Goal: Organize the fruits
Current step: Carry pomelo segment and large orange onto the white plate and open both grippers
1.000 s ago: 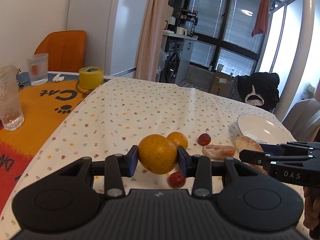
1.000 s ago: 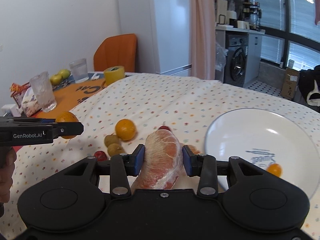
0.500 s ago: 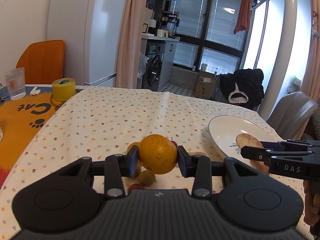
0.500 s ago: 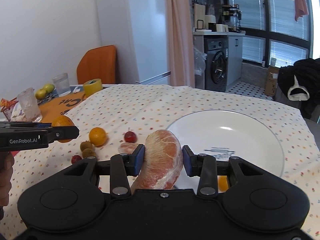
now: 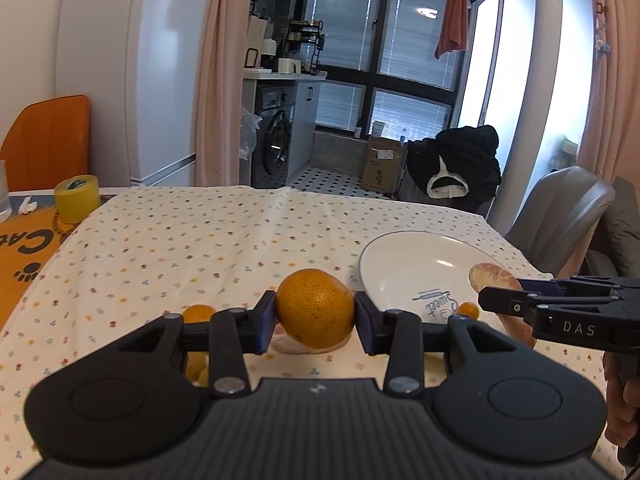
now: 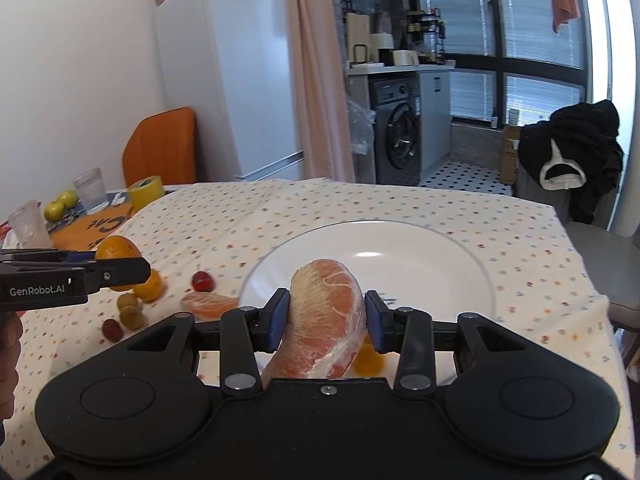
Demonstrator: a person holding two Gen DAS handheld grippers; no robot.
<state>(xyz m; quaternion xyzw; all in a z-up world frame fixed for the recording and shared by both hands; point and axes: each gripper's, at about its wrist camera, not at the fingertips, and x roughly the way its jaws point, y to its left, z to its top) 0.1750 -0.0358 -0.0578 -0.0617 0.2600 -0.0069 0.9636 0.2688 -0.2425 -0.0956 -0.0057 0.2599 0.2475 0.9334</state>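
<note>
Fruits held over the plate's near rim

An orange (image 5: 315, 308) is clamped by the left gripper (image 5: 315, 314), a pomelo segment (image 6: 326, 316) by the right gripper (image 6: 326, 316); the plate (image 6: 440, 256) is mostly bare.

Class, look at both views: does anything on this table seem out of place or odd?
One peeled pink grapefruit segment lies bare on the flowered tablecloth, beside whole fruit, not on the white plate. Nothing looks spilled or broken.

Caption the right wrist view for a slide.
Right gripper carries a peeled pomelo wedge over the white plate; left gripper holds an orange.
</note>
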